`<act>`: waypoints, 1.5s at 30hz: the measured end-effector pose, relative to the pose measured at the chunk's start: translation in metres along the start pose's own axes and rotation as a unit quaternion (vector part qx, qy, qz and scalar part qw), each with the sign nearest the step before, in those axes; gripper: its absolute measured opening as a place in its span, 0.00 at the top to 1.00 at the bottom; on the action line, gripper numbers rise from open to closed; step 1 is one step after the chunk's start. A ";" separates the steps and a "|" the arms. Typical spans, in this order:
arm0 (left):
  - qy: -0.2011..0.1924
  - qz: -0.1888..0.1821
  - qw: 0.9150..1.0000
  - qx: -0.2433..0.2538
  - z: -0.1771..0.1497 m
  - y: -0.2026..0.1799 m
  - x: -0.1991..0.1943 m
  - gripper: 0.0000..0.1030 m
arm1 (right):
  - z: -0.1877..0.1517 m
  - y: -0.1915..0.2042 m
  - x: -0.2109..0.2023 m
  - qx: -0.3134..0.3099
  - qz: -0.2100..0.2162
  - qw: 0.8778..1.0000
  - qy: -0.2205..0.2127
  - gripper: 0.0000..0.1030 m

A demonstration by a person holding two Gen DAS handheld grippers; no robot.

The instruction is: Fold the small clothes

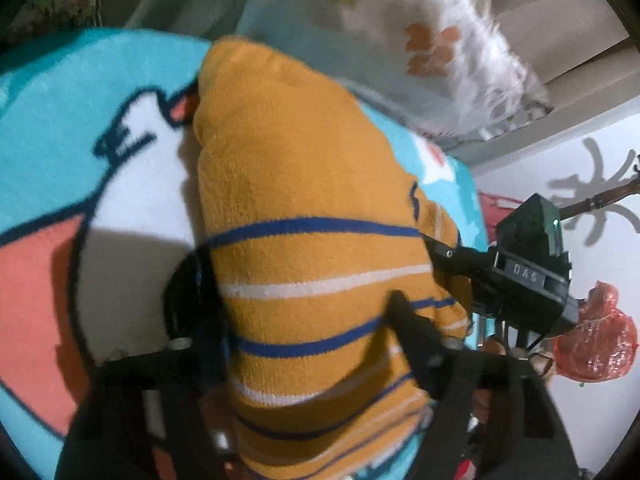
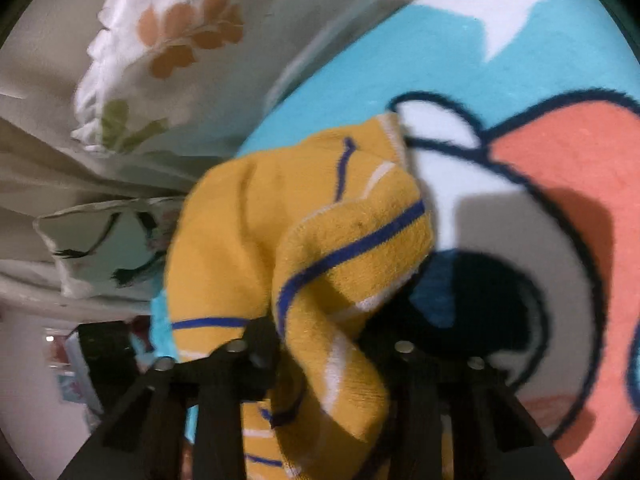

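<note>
Left gripper point(image 1: 304, 308): fingers flank the striped end of the garment; cloth fills the gap, but whether the pads press it cannot be told.
Right gripper point(image 2: 332, 344): jaws partly closed with a bunched fold between them; contact appears likely, grip not confirmed through blur.
Garment point(image 1: 296, 184): small mustard knit with blue and white stripes, lying rumpled on the blanket point(image 1: 60, 80), spanning both tools.
Handling: judged light, soft and limp; plush pile should resist slipping, but it sags and bunches freely.
Hold points: take hems or corners, one per tool, and keep it taut.
Surroundings: floral pillow point(image 2: 172, 40) well apart.
</note>
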State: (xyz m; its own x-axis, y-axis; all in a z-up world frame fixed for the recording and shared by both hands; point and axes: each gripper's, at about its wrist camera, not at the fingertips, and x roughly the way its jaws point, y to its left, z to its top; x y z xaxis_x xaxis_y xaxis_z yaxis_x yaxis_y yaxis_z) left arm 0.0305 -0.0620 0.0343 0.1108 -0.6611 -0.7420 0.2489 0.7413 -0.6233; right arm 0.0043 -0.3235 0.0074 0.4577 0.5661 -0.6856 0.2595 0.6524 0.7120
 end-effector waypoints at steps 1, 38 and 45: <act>-0.004 0.006 1.000 0.006 0.000 -0.003 -0.005 0.42 | 0.000 0.005 -0.001 -0.007 0.011 1.000 -0.002 0.68; -0.363 0.310 0.877 0.054 -0.054 -0.035 -0.226 0.00 | -0.063 0.137 0.009 -0.267 -0.266 0.924 -0.057 0.56; -0.300 0.310 0.900 0.060 -0.053 -0.025 -0.209 0.00 | -0.099 0.107 0.024 -0.230 -0.282 0.932 -0.009 0.56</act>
State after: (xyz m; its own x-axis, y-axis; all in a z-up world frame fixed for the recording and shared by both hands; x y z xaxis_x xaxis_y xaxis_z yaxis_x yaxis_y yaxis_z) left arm -0.0503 0.0638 0.1917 0.7548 -0.0957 -0.6489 0.0594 0.9952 -0.0777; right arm -0.0416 -0.1905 0.0522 0.3747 0.0623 -0.9250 0.0737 0.9926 0.0967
